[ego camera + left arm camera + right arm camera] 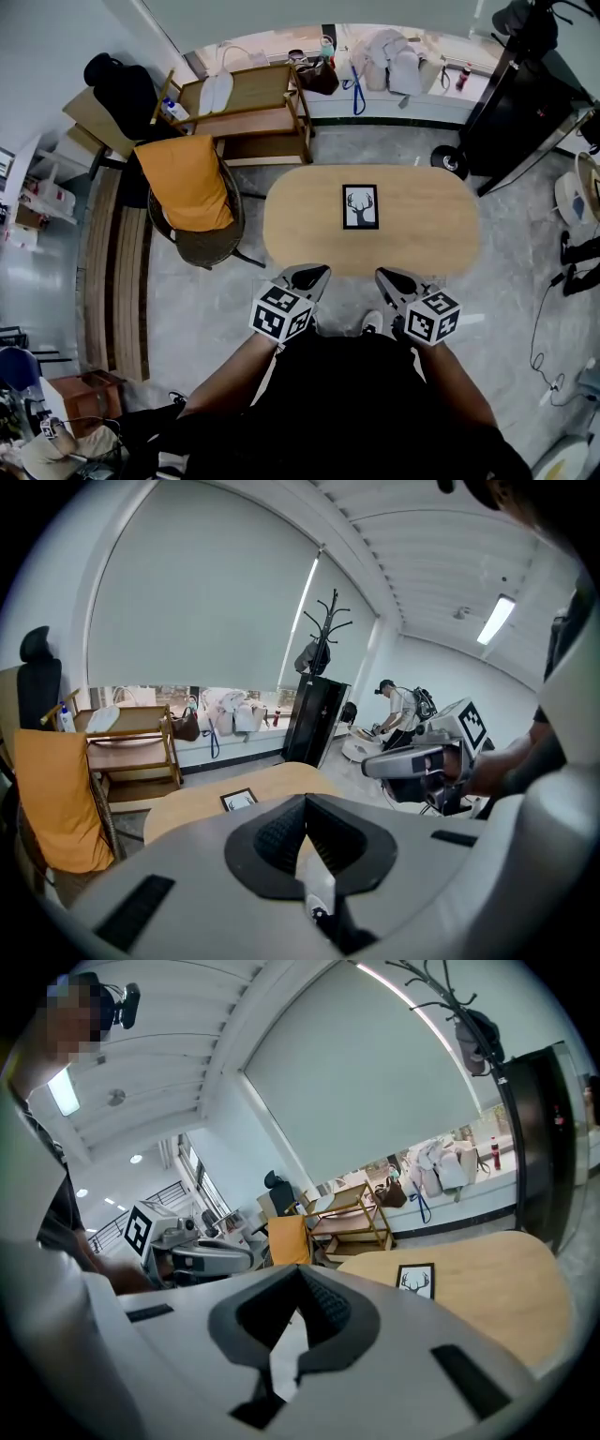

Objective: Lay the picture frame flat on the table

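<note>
Near the middle of the oval tabletop [431, 225], slightly toward its far edge, the picture frame [361, 206] lies flat, antler print facing up. Off the near edge, the left gripper [316, 273] and right gripper [384, 276] hover, each with jaws pressed together on nothing, well apart from the frame.

place: office-like room | cues: roller blind [206, 611], coat stand [328, 621], ceiling strip light [496, 619], oval wooden table [441, 225], shelf cart [253, 117]

A black top [347, 412] is worn. The left gripper [316, 273] and the right gripper [388, 276] are moulded in pale grey, lined with black ribbed pads [279, 836], and each is capped by a white cube [281, 314] printed with black square markers.
</note>
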Tool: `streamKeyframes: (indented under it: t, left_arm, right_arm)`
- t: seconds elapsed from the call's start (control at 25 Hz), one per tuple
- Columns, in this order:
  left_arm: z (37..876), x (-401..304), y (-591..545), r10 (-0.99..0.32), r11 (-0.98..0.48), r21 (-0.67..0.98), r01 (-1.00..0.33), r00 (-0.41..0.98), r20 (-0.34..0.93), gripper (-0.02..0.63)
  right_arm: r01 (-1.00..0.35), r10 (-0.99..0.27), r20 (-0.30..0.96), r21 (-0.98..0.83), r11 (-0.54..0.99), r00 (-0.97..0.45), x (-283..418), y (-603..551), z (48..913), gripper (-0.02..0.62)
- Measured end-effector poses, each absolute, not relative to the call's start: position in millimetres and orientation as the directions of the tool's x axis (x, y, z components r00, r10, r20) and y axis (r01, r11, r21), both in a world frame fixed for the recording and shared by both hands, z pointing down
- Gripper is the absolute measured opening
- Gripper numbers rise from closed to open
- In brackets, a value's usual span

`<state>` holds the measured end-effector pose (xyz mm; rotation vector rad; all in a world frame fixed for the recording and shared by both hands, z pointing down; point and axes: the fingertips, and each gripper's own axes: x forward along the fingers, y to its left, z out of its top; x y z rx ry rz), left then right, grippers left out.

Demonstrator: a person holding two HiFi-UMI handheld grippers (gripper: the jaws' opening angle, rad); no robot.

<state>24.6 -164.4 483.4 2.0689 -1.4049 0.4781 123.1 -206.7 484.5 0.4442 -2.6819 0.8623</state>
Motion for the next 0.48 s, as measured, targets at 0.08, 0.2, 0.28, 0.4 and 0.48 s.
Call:
streamKeyframes:
  t: [0.08,0.2,0.28,0.4,0.48]
  left_arm:
    - [485.4,18.2,-160.8,-0.704,-0.285,0.263,-0.922,0.388,0.595,0.0]
    - [483.7,8.6,-161.6,-0.708,-0.289,0.266,-0.92,0.392,0.587,0.0]
    - [480.4,4.2,-164.3,-0.717,-0.283,0.273,-0.919,0.392,0.577,0.0]
    - [476.0,4.0,-169.7,-0.724,-0.291,0.276,-0.916,0.4,0.562,0.0]
    - [476.3,3.6,-165.2,-0.723,-0.3,0.276,-0.913,0.406,0.559,0.0]
  right_arm:
    - [-0.384,-0.214,0.361,-0.509,0.77,-0.907,117.9,-205.1,480.9,0.0]
    - [-0.399,-0.222,0.372,-0.514,0.759,-0.901,113.5,-201.6,481.9,0.0]
    - [-0.401,-0.219,0.38,-0.511,0.76,-0.899,111.1,-199.6,480.4,0.0]
    - [-0.407,-0.226,0.384,-0.498,0.766,-0.895,109.7,-201.7,475.3,0.0]
    - [-0.41,-0.232,0.381,-0.498,0.764,-0.895,106.8,-198.8,476.6,0.0]
